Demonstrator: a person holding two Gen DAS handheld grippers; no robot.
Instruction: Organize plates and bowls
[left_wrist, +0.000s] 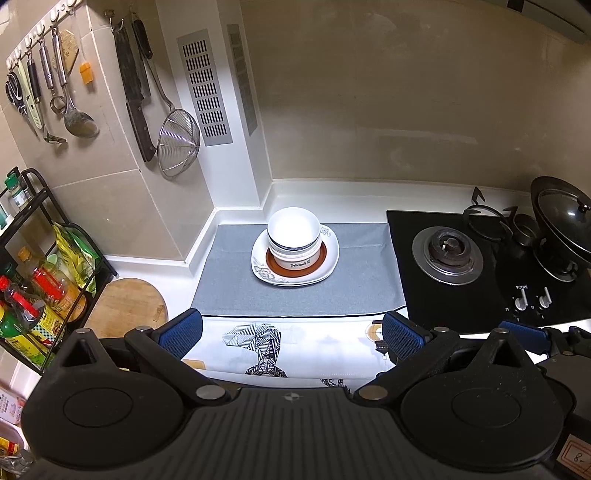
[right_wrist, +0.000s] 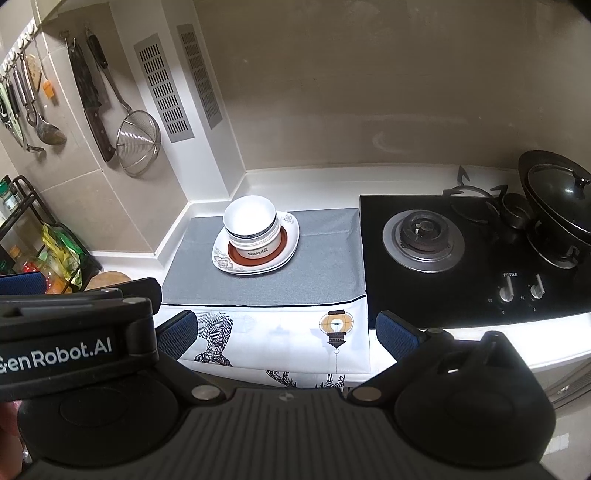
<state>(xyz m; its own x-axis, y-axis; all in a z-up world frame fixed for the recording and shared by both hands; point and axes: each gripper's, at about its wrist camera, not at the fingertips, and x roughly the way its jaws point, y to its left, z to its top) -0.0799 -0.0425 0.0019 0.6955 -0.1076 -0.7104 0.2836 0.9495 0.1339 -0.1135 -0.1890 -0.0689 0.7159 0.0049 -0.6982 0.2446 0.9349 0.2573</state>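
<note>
From the left wrist, the left gripper (left_wrist: 291, 334) stood wide open and empty, near the counter edge; stacked bowls (left_wrist: 293, 236) sat on plates (left_wrist: 328, 264) on the grey mat (left_wrist: 229, 288). From the right wrist, the right gripper (right_wrist: 284, 334) gaped likewise, holding nothing, the stack well ahead beside the stove (right_wrist: 461, 280)

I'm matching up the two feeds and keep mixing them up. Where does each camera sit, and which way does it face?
Left wrist: sits on the left claw, faces the stacked bowls on the plates; its blue fingers show.
Right wrist: sits on the right claw, faces the same stack; the left claw's body shows at its left edge.
Shared: grey mat, stove burner, wok.
</note>
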